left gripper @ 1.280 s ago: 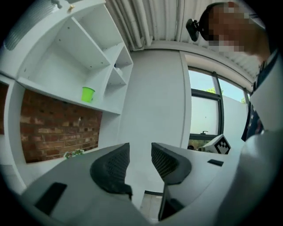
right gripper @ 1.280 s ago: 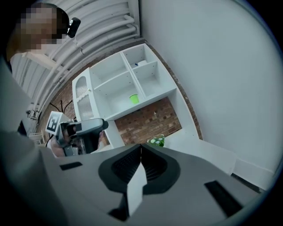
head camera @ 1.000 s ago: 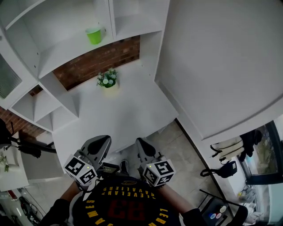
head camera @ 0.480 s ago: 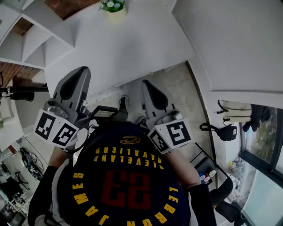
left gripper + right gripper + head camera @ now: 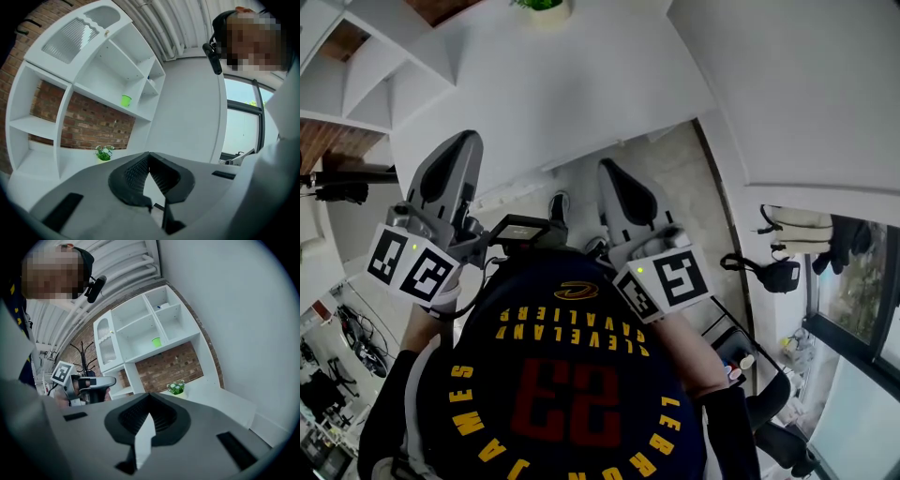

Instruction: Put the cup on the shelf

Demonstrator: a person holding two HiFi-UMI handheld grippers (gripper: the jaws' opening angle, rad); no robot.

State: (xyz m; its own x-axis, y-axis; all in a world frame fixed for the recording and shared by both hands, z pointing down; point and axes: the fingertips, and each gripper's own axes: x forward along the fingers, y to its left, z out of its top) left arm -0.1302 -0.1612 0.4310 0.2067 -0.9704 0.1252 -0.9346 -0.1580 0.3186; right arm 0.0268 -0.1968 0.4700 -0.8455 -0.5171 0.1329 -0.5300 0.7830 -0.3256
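Note:
The green cup (image 5: 126,100) stands upright on a middle board of the white shelf unit (image 5: 91,77); the right gripper view shows the cup (image 5: 156,341) there too. It is out of the head view. My left gripper (image 5: 459,142) and right gripper (image 5: 607,171) are held close to my chest, over the floor in front of the white counter (image 5: 581,84), far from the cup. Both have their jaws closed tip to tip with nothing between them. The left gripper (image 5: 93,381) also shows at the left of the right gripper view.
A small potted plant (image 5: 542,6) sits on the counter below the shelves, in front of a brick back wall (image 5: 89,126). A tall white wall panel (image 5: 806,84) borders the counter on the right. Bags (image 5: 778,272) and a chair lie on the floor at the right.
The head view has tipped down, so the shelf and the cup have left it. Both grippers stay shut and empty near my body.

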